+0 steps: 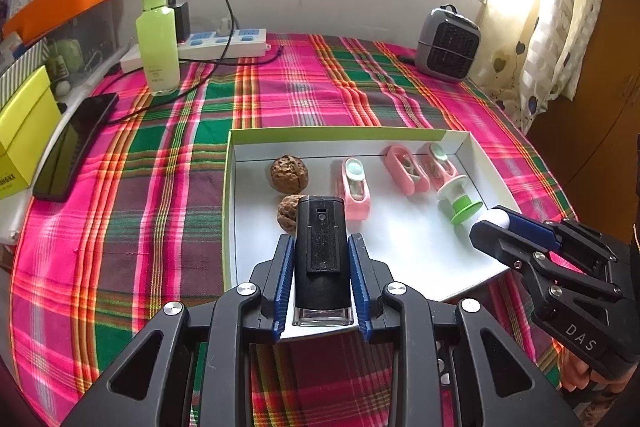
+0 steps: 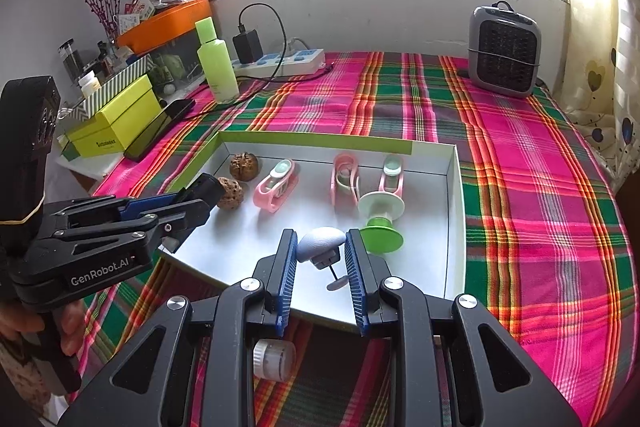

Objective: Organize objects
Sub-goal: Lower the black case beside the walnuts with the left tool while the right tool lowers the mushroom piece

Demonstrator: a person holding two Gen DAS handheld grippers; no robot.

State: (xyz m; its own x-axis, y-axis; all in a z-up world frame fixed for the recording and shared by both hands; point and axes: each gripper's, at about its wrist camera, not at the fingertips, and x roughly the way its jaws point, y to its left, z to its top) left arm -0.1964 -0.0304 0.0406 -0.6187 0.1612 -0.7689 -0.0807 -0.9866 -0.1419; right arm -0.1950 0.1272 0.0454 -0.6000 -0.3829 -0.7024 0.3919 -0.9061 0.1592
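Both held items carried over white tray (image 1: 460,143), ready for placing.
Left gripper (image 1: 322,259) clamped on black device (image 1: 320,247); right gripper (image 2: 320,259) clamped on pale mushroom-shaped piece (image 2: 320,241). Each should be lowered onto bare floor, clear of walnuts (image 1: 289,173) and green spool (image 2: 382,219).

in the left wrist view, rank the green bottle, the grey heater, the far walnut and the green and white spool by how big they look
1. green bottle
2. grey heater, clearly smaller than the bottle
3. green and white spool
4. far walnut

The spool and walnut look close in size, and the spool sits nearer the camera, so their order is unsure.
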